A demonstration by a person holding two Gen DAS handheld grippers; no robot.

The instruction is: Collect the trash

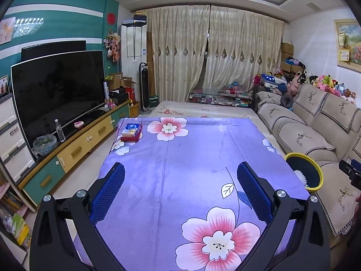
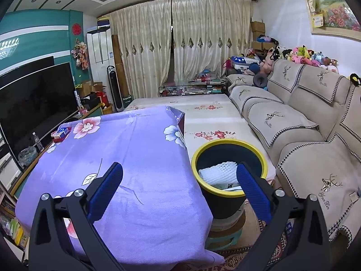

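Note:
A dark bin with a yellow rim (image 2: pixel 227 155) stands just off the table's right edge on a stack of stools. White foam netting (image 2: pixel 220 171) and other scraps lie inside it. My right gripper (image 2: pixel 179 176) hangs open over the table's right edge, its right finger above the bin's rim, holding nothing. The bin (image 1: pixel 303 171) also shows at the right in the left wrist view. My left gripper (image 1: pixel 180 176) is open above the purple flowered tablecloth (image 1: pixel 180 158), empty. The tip of the right gripper (image 1: pixel 350 172) peeks in at the right edge.
A blue tissue pack on a red box (image 1: pixel 131 132) sits at the table's far left corner. A TV cabinet (image 1: pixel 74 149) with a television, bottle and plastic bag runs along the left. A beige sofa (image 2: pixel 304 135) lines the right, with a flowered mat beyond the table.

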